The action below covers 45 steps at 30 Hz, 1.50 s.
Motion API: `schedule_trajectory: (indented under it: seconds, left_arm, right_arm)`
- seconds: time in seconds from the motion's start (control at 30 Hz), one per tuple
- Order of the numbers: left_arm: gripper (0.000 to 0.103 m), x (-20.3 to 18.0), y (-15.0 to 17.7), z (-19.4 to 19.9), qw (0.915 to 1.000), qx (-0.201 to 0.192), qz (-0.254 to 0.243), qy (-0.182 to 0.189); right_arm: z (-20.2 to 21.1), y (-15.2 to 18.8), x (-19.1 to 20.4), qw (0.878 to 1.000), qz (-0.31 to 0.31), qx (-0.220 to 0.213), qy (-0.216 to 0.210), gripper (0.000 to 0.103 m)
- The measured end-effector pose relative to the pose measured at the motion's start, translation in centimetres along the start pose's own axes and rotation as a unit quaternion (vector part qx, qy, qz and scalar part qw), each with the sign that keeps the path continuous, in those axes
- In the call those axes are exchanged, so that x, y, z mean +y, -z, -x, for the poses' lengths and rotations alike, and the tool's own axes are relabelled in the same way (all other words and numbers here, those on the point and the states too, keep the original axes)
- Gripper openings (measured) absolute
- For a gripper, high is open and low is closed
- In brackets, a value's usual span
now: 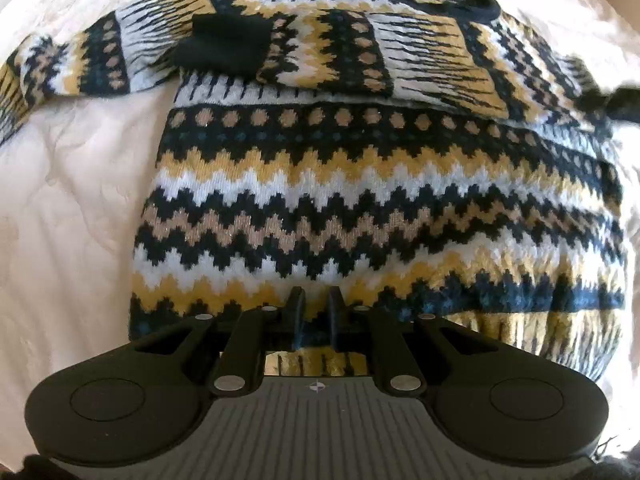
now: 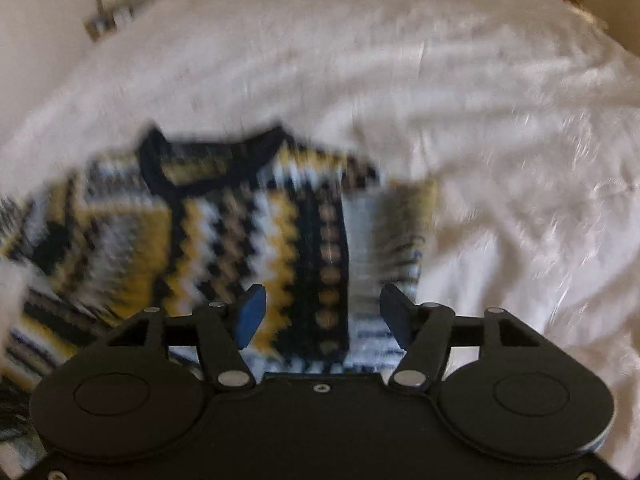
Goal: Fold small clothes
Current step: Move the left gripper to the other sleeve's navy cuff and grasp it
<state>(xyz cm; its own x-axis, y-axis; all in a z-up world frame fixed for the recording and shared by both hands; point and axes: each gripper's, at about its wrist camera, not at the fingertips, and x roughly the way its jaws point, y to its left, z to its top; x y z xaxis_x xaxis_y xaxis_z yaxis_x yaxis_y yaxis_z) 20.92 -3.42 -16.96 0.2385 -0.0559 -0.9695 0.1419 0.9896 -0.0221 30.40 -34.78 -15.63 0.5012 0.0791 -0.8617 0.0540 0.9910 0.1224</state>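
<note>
Just one sweater [image 1: 360, 200], one sheet [image 1: 80, 200], two tongs [image 1: 314, 300]

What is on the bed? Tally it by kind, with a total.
Sweaters: 1, patterned knit sweater
Bedsheets: 1, white bedsheet
Grippers: 2, left gripper with fingers nearly shut over the sweater's hem, right gripper with fingers apart
Total: 4
</note>
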Motion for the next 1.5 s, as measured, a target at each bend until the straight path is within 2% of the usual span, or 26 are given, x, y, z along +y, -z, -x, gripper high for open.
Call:
schedule_trajectory:
  seconds: [0.1, 0.27, 0.33, 0.4, 0.47, 0.57, 0.67, 0.8, 0.9, 1.0, 1.07, 1.13, 1.23, 1.37, 1.43, 1.5]
  left_arm:
    - [0.027, 0.2, 0.6, -0.1, 0.9996, -0.012, 0.013, 0.023]
    - [0.031, 0.3, 0.9, 0.7, 0.9996, -0.02, 0.004, 0.021]
    - [0.039, 0.0, 1.4, 1.3, 0.9995, -0.027, -0.003, 0.015]
    - [0.056, -0.6, 1.4, 1.4, 0.9994, -0.028, -0.016, 0.013]
    - [0.063, -1.0, 2.3, 0.9, 0.9992, -0.013, -0.033, 0.016]
    - [0.064, -1.4, 3.2, 0.4, 0.9982, -0.01, -0.059, 0.01]
    - [0.065, -1.7, 3.6, 0.5, 0.9976, -0.008, -0.068, 0.01]
    - [0.065, -1.5, 3.8, 0.4, 0.9976, -0.006, -0.065, 0.02]
    - [0.065, -0.9, 3.5, 0.9, 0.9968, -0.007, -0.073, 0.03]
    - [0.065, -0.1, 2.9, 2.4, 0.9969, -0.022, -0.061, 0.044]
    - [0.066, 0.8, 2.7, 3.8, 0.9964, -0.051, -0.048, 0.047]
    - [0.066, 1.9, 2.3, 4.9, 0.9954, -0.076, -0.037, 0.046]
    - [0.066, 3.9, 1.1, 5.7, 0.9941, -0.101, -0.014, 0.039]
    - [0.067, 7.6, -0.4, 6.5, 0.9921, -0.121, 0.013, 0.03]
    - [0.07, 9.8, -0.9, 6.6, 0.9912, -0.129, 0.023, 0.022]
    - [0.07, 11.8, -1.1, 6.6, 0.9904, -0.133, 0.033, 0.017]
  right_arm:
    - [-2.3, 1.4, 0.3, 0.999, 0.024, 0.032, 0.015, 0.077]
    - [-0.9, 1.9, 0.5, 0.999, 0.037, 0.008, 0.008, 0.082]
    - [1.0, 2.1, 0.8, 0.999, 0.042, -0.015, -0.006, 0.087]
    - [2.6, 3.3, 1.7, 0.998, 0.052, -0.033, -0.023, 0.09]
    - [3.6, 4.8, 3.0, 0.996, 0.072, -0.032, -0.035, 0.091]
    - [2.8, 8.0, 4.7, 0.993, 0.107, 0.024, -0.039, 0.091]
    - [1.8, 11.5, 5.4, 0.988, 0.116, 0.087, -0.051, 0.091]
    - [2.7, 14.4, 5.5, 0.985, 0.121, 0.11, -0.052, 0.093]
    - [3.5, 14.2, 4.8, 0.988, 0.092, 0.11, -0.05, 0.091]
    - [5.9, 12.4, 4.9, 0.995, 0.071, 0.047, -0.055, 0.091]
    - [7.3, 10.7, 5.8, 0.996, 0.069, 0.0, -0.059, 0.092]
    - [7.2, 9.2, 7.2, 0.996, 0.064, -0.018, -0.057, 0.092]
    - [5.3, 7.3, 9.6, 0.998, 0.047, -0.022, -0.048, 0.092]
    - [2.4, 5.9, 11.9, 1.0, 0.01, -0.028, -0.009, 0.092]
    - [1.0, 5.6, 12.2, 1.0, -0.018, -0.012, 0.002, 0.092]
    - [-0.1, 6.3, 12.3, 0.999, -0.025, 0.02, 0.016, 0.092]
